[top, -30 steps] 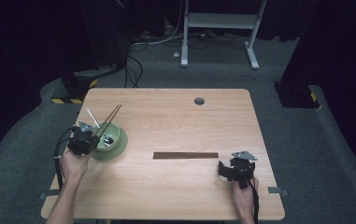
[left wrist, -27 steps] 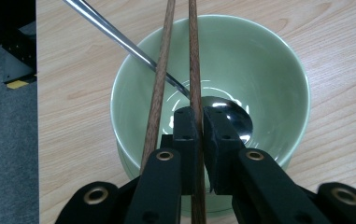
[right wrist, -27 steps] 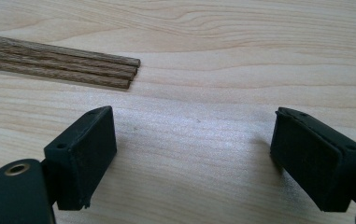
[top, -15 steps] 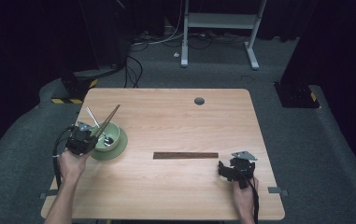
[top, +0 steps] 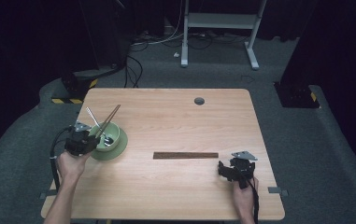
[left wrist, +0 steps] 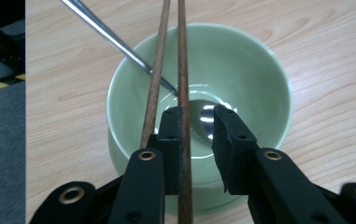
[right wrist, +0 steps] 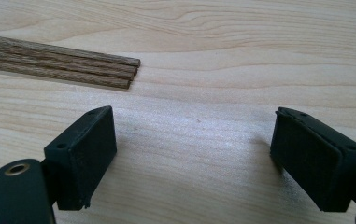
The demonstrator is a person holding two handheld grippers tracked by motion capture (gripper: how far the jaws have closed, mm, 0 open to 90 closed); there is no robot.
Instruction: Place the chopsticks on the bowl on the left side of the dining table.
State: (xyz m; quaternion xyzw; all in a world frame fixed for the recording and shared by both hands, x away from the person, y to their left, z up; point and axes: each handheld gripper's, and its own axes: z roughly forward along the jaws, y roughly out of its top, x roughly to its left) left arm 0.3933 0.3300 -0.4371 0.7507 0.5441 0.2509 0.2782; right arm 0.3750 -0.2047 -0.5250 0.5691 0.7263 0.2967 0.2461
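The left claw (left wrist: 198, 128) has just been opening, chopsticks (left wrist: 181, 70) loose in the green bowl (left wrist: 259, 84) (no writing); right claw (right wrist: 192, 154) gapes empty.

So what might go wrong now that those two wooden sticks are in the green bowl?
The left gripper has just been opening, with a brown wooden chopstick between its jaws, and both chopsticks lean on the rim of the pale green ceramic bowl, so they could slide off onto the table. Pulling back carelessly might snag them, or nudge the metal spoon.

No text, labels or numbers can be read anywhere (nothing legible).
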